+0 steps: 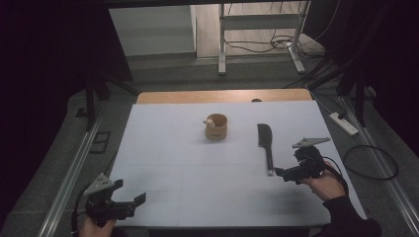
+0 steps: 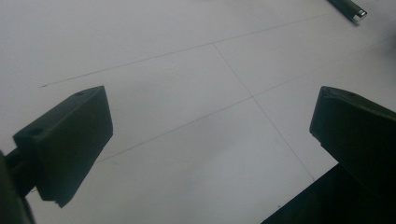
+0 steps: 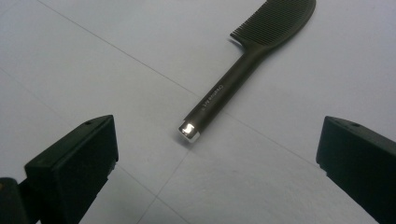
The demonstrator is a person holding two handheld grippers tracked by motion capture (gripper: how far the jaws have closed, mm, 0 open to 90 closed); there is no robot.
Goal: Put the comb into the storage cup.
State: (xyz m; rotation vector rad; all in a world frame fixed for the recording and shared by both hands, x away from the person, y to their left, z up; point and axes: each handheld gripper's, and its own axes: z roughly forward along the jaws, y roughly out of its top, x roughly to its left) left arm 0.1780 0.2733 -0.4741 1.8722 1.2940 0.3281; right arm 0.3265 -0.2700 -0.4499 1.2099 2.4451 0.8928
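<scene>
Plainly a black comb (image 3: 252,58): fine close teeth along one edge of a broad rounded head, slim round handle with small pale lettering, bright metal cap at the end. Lying flat on the white table (image 1: 163,163), right of centre, head away from the person, cap nearest. Right gripper (image 1: 283,174) just short of that cap, jaws spread wide with the handle end between and ahead of them, nothing touching. Left gripper (image 1: 129,190) low at the near left corner, jaws equally wide apart over bare surface. Small wooden cup (image 1: 216,127) upright near mid-table, well left of the comb.
</scene>
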